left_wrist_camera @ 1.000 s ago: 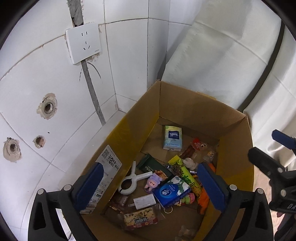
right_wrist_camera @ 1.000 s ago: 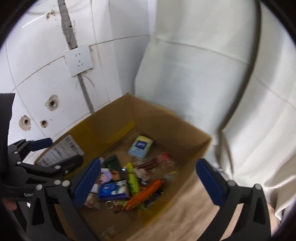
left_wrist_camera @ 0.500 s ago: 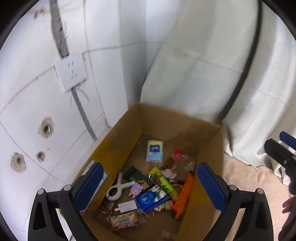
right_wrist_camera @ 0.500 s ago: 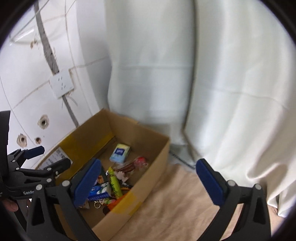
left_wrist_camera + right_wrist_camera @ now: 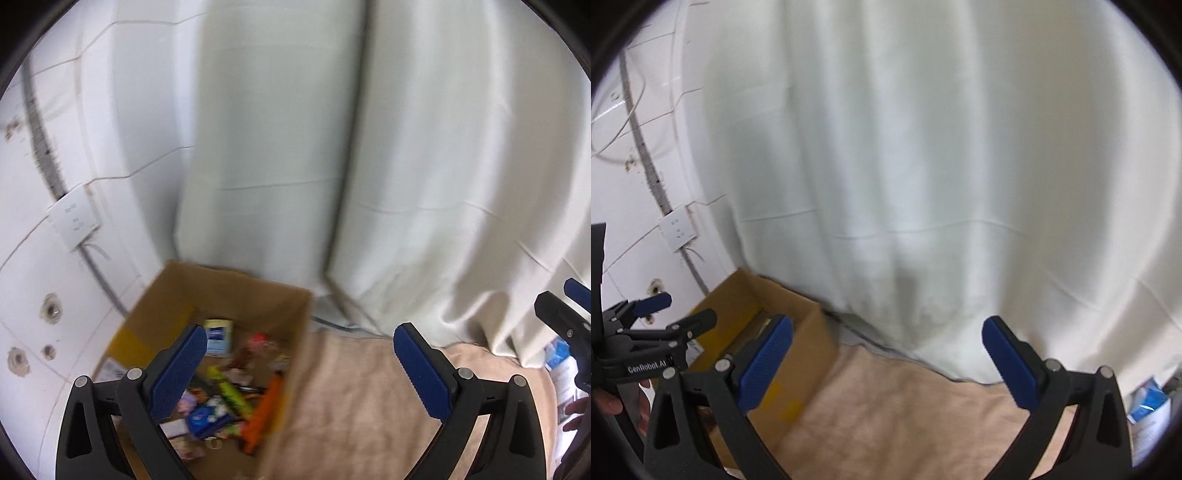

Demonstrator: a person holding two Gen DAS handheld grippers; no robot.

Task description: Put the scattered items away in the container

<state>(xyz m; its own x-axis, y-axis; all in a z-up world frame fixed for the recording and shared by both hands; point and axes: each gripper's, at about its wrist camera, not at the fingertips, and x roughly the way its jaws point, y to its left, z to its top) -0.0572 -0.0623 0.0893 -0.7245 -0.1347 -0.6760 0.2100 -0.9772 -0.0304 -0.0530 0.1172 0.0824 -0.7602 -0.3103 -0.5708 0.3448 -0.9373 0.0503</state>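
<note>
**Both grippers empty, box loaded: risks are from the remaining pickup**

- Left gripper (image 5: 295, 373): jaws spread wide, nothing between the pads. Right gripper (image 5: 886, 369): same, wide and empty.
- Cardboard box (image 5: 221, 291) sits on the left, against the tiled wall (image 5: 33, 295) and just beside the white curtain (image 5: 369, 184). It holds a pile: orange item (image 5: 264, 413), yellow-green wrapper (image 5: 231, 391), blue-and-white pack (image 5: 218, 338), other small bits too blurred to name.
- Beige cloth (image 5: 351, 406) to the right of the box looks bare across the middle. One blue-and-white packet (image 5: 1148, 402) lies at the far right edge near the curtain hem. Looks like a leftover, can't confirm it's a task item.

Risks, as I read it:
1. Both views are motion-blurred. Aiming at anything now means a bad approach line.
2. The packet sits right at the curtain hem. A wide-jaw grab could pinch fabric with it and drag the curtain.
3. Flat packet on soft cloth: pads may bunch the cloth instead of getting under the edge.
4. The carry to the box crosses the left gripper's space, so a collision is possible.
5. The box's near wall is tall relative to its contents. A low release could clip the rim and drop the item outside.
</note>
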